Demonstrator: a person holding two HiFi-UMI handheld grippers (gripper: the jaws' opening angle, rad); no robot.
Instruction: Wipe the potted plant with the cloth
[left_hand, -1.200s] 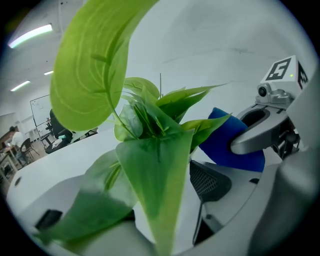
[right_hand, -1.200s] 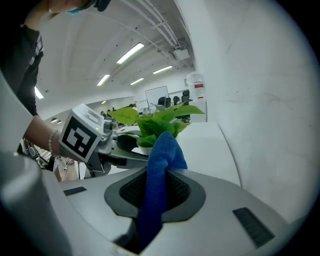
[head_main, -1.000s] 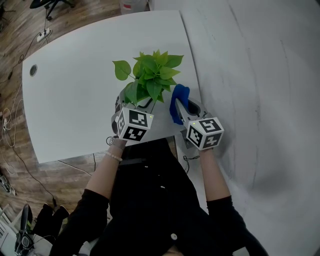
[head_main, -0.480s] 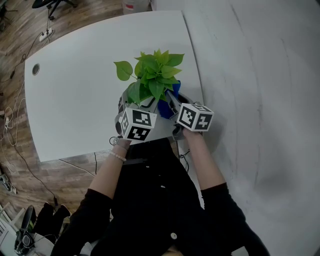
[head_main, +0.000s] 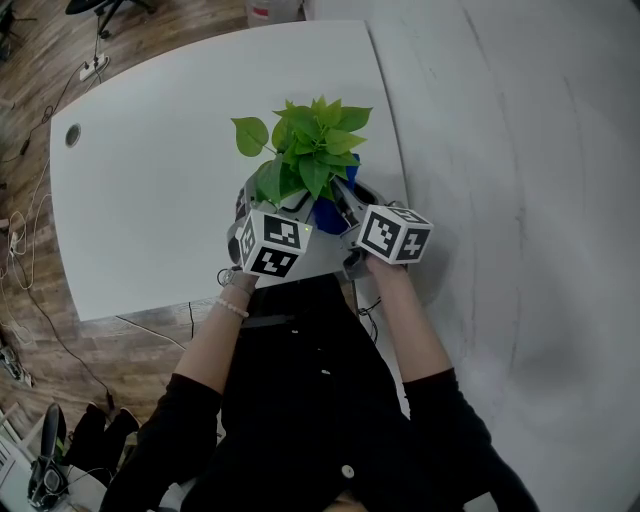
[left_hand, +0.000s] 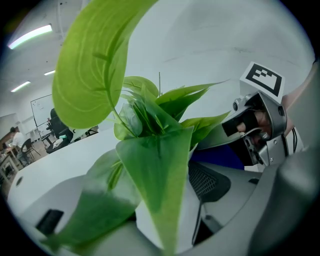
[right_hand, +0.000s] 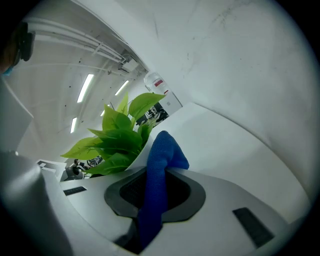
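A potted plant (head_main: 312, 150) with bright green leaves stands near the front right corner of the white table (head_main: 150, 180). My left gripper (head_main: 272, 210) is at its near side, jaws closed on the white pot (left_hand: 144, 224), with leaves (left_hand: 150, 130) filling the left gripper view. My right gripper (head_main: 337, 207) is shut on a blue cloth (head_main: 326, 215), which presses against the plant's right near side. In the right gripper view the cloth (right_hand: 159, 165) sticks up from between the jaws, next to the leaves (right_hand: 117, 140). The left gripper view also shows the cloth (left_hand: 220, 156) and the right gripper's marker cube (left_hand: 262, 78).
A grey wall (head_main: 520, 200) runs close along the table's right edge. The table has a round cable hole (head_main: 72, 136) at its far left. Wooden floor with cables (head_main: 20, 240) lies to the left. The person's body is at the table's near edge.
The right gripper has swung left with the blue cloth, from beside the plant to against its leaves and pot. The left gripper has stayed on the pot.
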